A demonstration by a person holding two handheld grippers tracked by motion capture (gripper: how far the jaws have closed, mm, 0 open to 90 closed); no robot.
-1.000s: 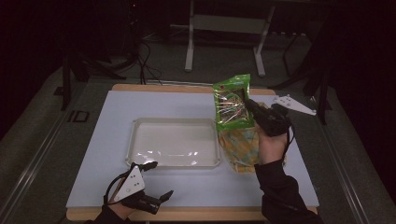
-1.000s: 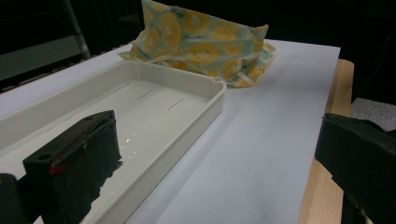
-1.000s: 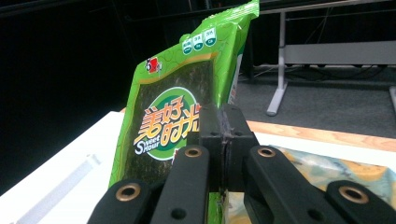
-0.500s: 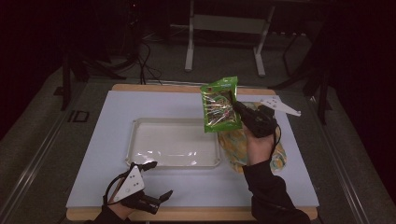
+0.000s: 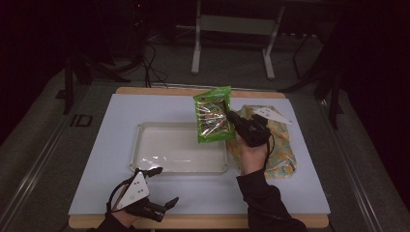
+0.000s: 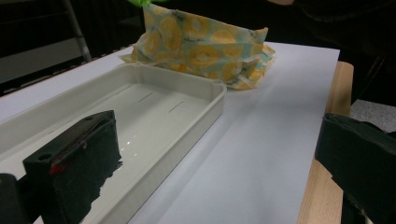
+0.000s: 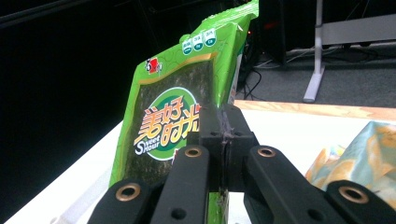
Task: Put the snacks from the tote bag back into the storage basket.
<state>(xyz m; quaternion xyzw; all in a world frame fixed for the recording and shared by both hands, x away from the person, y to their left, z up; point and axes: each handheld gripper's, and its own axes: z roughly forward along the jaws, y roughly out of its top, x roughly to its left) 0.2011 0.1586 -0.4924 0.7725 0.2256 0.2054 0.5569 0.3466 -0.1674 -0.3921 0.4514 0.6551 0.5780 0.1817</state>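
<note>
Since a second ago the green snack packet (image 5: 213, 116) has travelled leftward from above the yellow-patterned packet (image 5: 270, 140) toward the white tray (image 5: 145, 159), and it now hangs in the air over the tray's right end, carried by the right hand-held gripper (image 5: 232, 118). In the right gripper view the jaws are pressed together on the packet's edge, with the film pinched between them and the packet (image 7: 187, 107) standing nearly upright, its printed face toward the camera. The left hand-held gripper (image 5: 162, 205) lies low at the near edge of the desk (image 5: 300, 193), in the same spot as before, its jaws spread wide with nothing between them; its own view looks across the bare tray floor (image 6: 154, 107) to the patterned packet (image 6: 205, 51) lying just beyond the tray's far corner. The step in hand looks like the carry: moving the green packet to the tray. The next move probably calls for a little more travel to the left so the packet clears the tray's right wall, then a lowering and a tilt toward flat before the jaws part, since released upright it would likely tip over or catch on the rim.
</note>
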